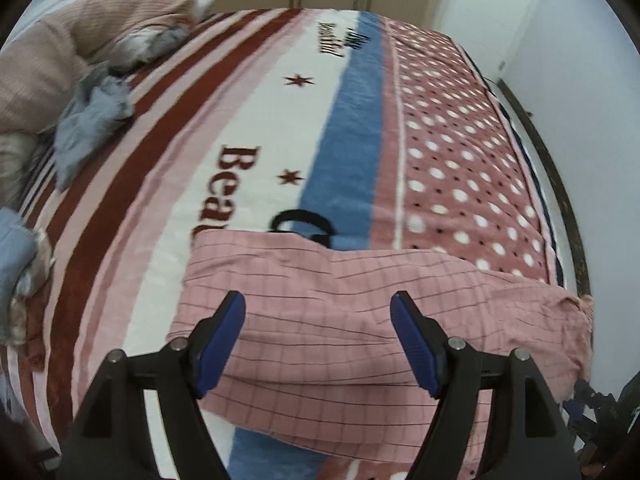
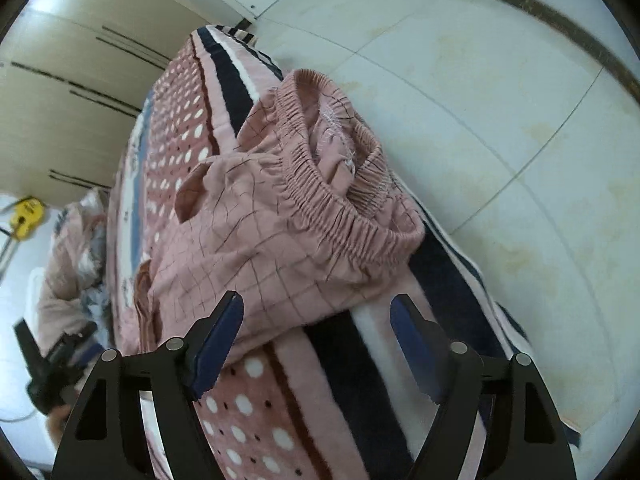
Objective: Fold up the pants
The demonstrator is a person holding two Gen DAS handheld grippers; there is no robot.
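Left wrist view first: we see our left gripper (image 1: 318,340) spread wide with nothing between its blue pads, hovering above the pink checked pants (image 1: 360,320). The pants lie flat across the near part of the bed's striped and dotted blanket (image 1: 248,128), their far edge straight and already doubled over, it seems. A black strap or handle (image 1: 300,220) peeks out from behind that far edge. A grey garment (image 1: 92,120) and a pink quilt (image 1: 100,32) sit well apart at the bed's far left.

Right wrist view: our right gripper (image 2: 316,344) is likewise wide open and holds nothing. Here we see what the other camera barely catches: the elastic waistband (image 2: 344,184), bunched and standing open at the bed's edge, over the tiled floor (image 2: 500,120). The left gripper shows dimly at lower left.

We judge that we are between grasps, with a fold still to make. The next move calls for each gripper to close on an end of the pants, the right one on the rumpled waistband, which needs flattening before it is carried over.
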